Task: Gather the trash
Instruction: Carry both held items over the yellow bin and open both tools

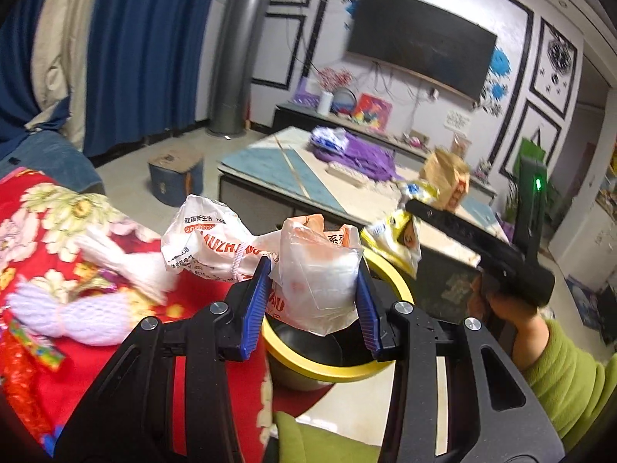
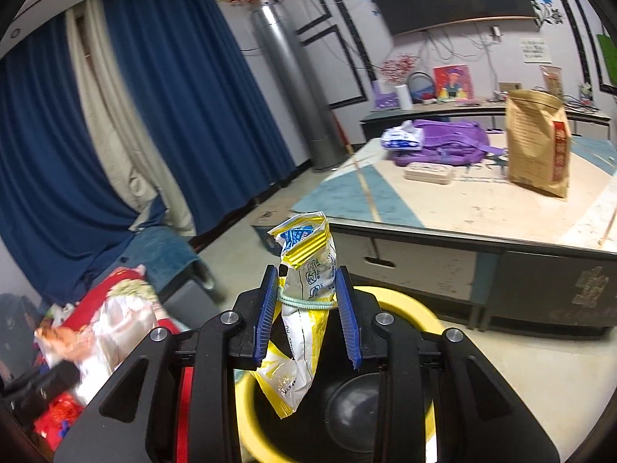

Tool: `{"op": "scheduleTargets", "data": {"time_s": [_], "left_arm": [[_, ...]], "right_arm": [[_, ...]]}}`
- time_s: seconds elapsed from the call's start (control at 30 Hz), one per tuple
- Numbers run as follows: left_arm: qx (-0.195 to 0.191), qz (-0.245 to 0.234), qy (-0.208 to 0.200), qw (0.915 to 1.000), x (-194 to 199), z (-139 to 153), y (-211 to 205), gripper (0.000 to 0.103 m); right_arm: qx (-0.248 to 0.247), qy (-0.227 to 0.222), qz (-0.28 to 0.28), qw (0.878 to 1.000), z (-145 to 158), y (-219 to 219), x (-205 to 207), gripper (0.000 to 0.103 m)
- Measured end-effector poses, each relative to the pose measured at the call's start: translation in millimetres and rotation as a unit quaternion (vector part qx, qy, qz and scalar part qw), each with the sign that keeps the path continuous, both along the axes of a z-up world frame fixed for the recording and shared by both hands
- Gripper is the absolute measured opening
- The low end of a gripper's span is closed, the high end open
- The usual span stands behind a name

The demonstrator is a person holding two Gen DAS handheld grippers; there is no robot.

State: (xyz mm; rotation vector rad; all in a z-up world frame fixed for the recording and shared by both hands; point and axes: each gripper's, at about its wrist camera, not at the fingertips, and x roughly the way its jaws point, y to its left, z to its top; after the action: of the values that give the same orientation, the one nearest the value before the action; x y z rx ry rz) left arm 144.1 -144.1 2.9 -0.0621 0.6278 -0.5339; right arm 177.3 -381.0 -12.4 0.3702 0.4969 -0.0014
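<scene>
Left gripper (image 1: 313, 281) clamps a white-and-orange plastic bag (image 1: 308, 274) directly above the yellow-rimmed trash bin (image 1: 389, 270). Right gripper (image 2: 306, 310) pinches a yellow-and-white snack wrapper (image 2: 304, 293) above that same bin.

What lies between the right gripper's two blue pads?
A crumpled yellow-and-white wrapper, bound by a green spiral band, is pinched by the right gripper above the yellow-rimmed bin; the right wrist view shows this.
</scene>
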Motion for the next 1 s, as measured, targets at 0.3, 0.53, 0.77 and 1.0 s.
{"op": "scheduleTargets", "data": {"time_s": [0.3,0.53,0.77,1.0], "left_arm": [[0.029,-0.053,0.038,0.9974,17,-41,-45,0.034],[0.048,-0.089,0.065,0.9928,19,-68,-67,0.035],[0.058,-0.096,0.089,0.9897,26,-89,-76,0.036],[0.055,-0.09,0.09,0.9903,31,-97,-78,0.054]], "right_arm": [[-0.003,0.031,-0.025,0.999,-27,-29,13,0.03],[0.006,0.05,-0.022,0.999,-42,-35,20,0.03],[0.019,0.068,-0.012,0.997,-52,-35,29,0.032],[0.021,0.072,-0.008,0.997,-54,-34,31,0.052]]}}
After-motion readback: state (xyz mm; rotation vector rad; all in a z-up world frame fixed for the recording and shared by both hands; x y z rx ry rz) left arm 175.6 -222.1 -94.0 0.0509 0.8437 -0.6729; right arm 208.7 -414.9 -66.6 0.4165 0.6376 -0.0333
